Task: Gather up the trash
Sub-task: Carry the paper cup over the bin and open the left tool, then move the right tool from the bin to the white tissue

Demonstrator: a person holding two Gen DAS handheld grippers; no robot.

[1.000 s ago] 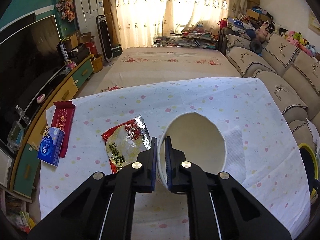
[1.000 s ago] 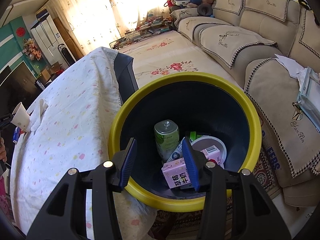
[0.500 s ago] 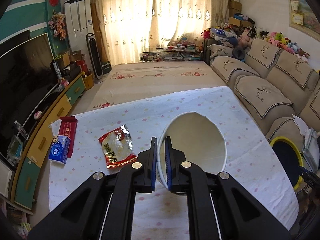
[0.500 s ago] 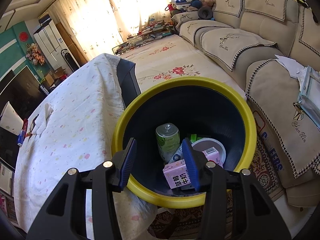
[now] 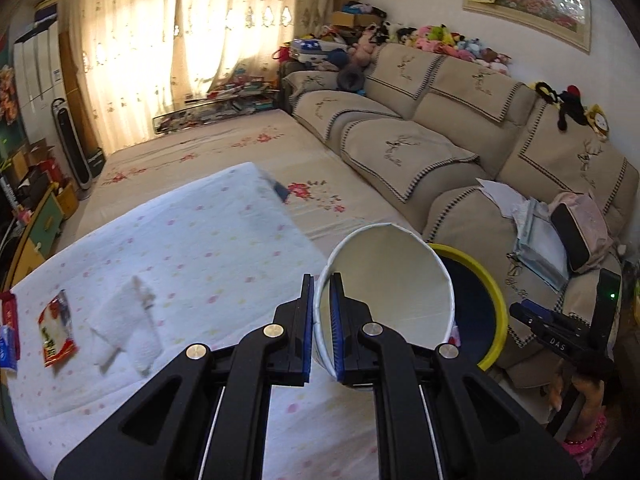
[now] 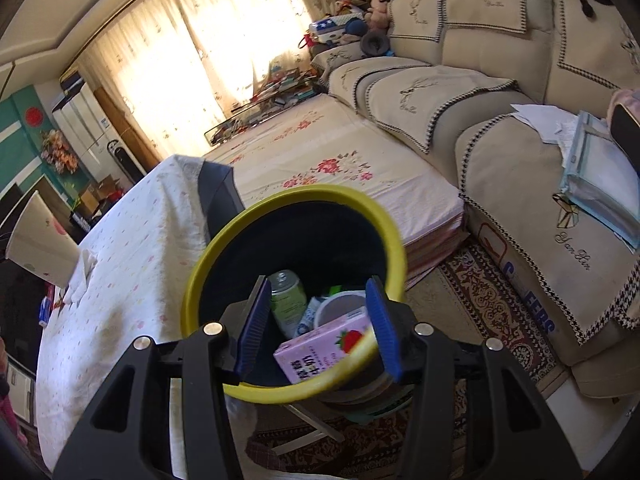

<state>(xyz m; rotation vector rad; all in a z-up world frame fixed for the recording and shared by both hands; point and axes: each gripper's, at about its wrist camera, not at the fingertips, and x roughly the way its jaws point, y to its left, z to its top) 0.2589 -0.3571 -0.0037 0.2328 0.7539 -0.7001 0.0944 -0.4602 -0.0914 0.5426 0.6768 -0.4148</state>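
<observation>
My left gripper [image 5: 321,328] is shut on the rim of a white paper cup [image 5: 390,292], held in the air past the table's right edge, in front of the yellow-rimmed dark trash bin [image 5: 486,304]. The cup also shows at the far left of the right wrist view [image 6: 40,240]. My right gripper [image 6: 318,326] is open and empty just above the bin [image 6: 208,276], which holds a green can [image 6: 286,300], a pink strawberry milk carton [image 6: 320,350] and a round lid. A red snack wrapper [image 5: 56,332] and a white tissue [image 5: 128,320] lie on the table.
The table [image 5: 200,240] has a white dotted cloth. A red packet and a blue pack lie at its far left edge [image 5: 8,336]. A beige sofa [image 5: 440,152] runs along the right, with papers and a pink bag on it. A patterned rug [image 6: 500,312] lies by the bin.
My left gripper has swung right with the cup, from over the table to in front of the bin. My right gripper has drawn back and up a little from the bin.
</observation>
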